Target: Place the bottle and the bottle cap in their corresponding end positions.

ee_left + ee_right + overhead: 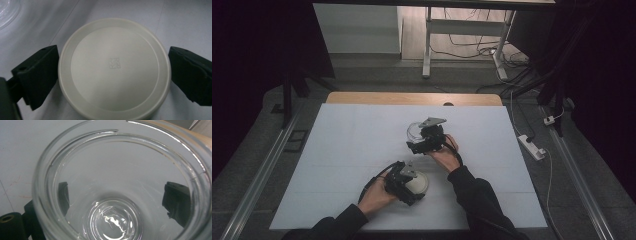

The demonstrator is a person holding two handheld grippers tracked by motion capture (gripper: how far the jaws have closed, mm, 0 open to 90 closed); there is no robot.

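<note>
Two grippers, one lid, one glass jar, all on one white table point(337, 150).

Left side first: the left gripper point(409, 186) sits in the person's left hand point(374, 196), near the table's front edge. One round cream lid point(114, 68) lies flat on the table between its 2 black fingers point(37, 75). In the left gripper view the fingers stand apart, one each side of the lid, the left one at or just off the rim, the right one w/ a thin gap; not squeezed.

To the right & farther from the person: the right gripper point(419, 137), held in the right hand point(446, 156). One clear glass jar point(120, 182), mouth open, no lid on it, stands between its 2 fingers point(176, 201). Right gripper view looks down into the jar; both fingers show through the glass, one each side of the wall. Cannot tell if they press the glass or just flank it.

Lid & jar are well apart, one per gripper.
</note>
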